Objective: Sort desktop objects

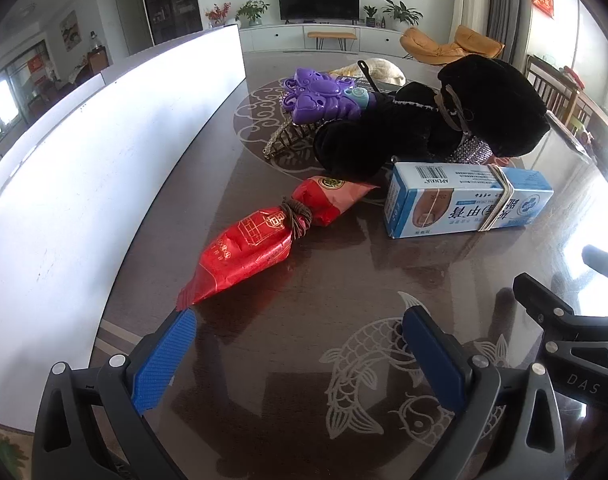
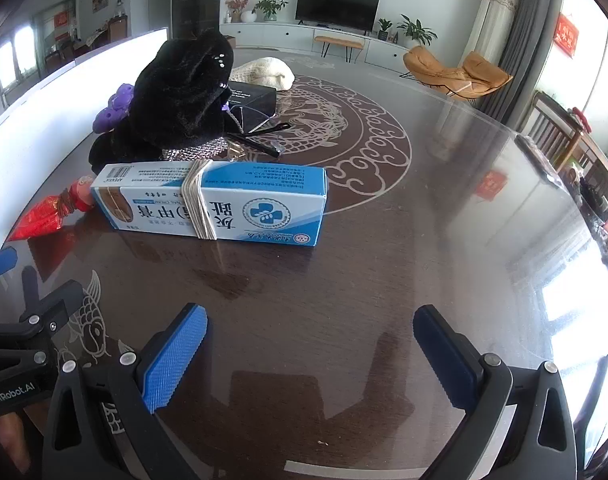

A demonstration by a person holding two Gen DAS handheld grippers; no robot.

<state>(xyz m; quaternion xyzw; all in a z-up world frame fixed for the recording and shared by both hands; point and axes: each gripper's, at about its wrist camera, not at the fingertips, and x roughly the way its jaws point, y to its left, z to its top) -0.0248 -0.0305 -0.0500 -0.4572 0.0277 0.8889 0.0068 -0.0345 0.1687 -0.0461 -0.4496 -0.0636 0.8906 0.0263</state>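
Observation:
A red foil packet [image 1: 259,236] tied with brown string lies on the dark table just ahead of my open left gripper [image 1: 297,330]. A blue-and-white box [image 1: 464,200] bound with rubber bands lies to its right; it also shows in the right wrist view [image 2: 211,204], ahead and left of my open, empty right gripper [image 2: 310,326]. Behind the box are a black fuzzy item [image 1: 444,120], a purple plastic toy [image 1: 324,94] and a gold hair claw [image 1: 287,140].
A long white bin wall [image 1: 103,152] runs along the table's left side. A black case [image 2: 249,102], glasses [image 2: 259,136] and a cream cloth [image 2: 267,74] lie behind the pile. The right gripper's body [image 1: 576,332] shows in the left wrist view.

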